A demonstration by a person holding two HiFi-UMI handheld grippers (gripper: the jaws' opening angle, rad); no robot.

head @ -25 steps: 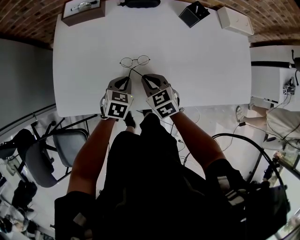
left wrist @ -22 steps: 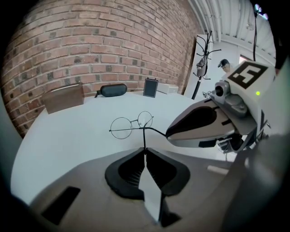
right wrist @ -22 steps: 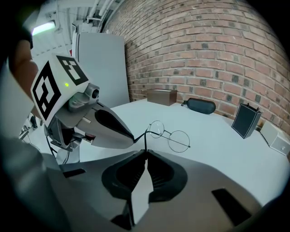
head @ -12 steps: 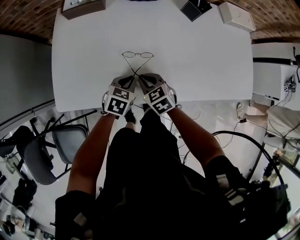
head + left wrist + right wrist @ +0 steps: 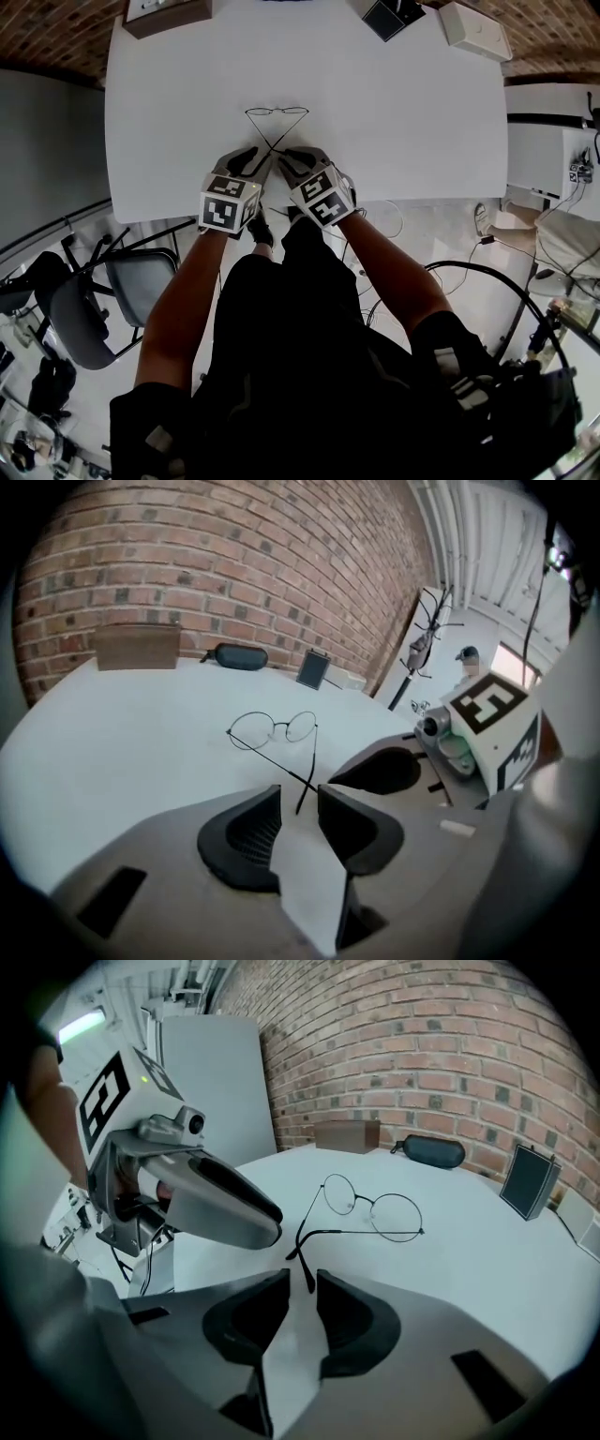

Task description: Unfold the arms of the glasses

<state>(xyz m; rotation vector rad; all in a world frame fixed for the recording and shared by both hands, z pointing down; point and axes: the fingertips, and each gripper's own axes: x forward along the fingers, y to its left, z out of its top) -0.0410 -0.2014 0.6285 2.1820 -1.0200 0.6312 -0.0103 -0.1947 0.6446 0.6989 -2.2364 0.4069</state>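
glasses (image 5: 277,111) lie on the white table (image 5: 403,112) with the round lenses away from the person. their 2 thin arms cross in an x that points back at the grippers. left gripper (image 5: 300,797) has just been opening its jaws, which stand apart with 1 arm tip in the gap, not pinched. right gripper (image 5: 303,1281) is released too, with the other arm tip between its jaws. brown box (image 5: 137,647) and black case (image 5: 241,655) sit well apart from the glasses, by the brick wall (image 5: 234,564).
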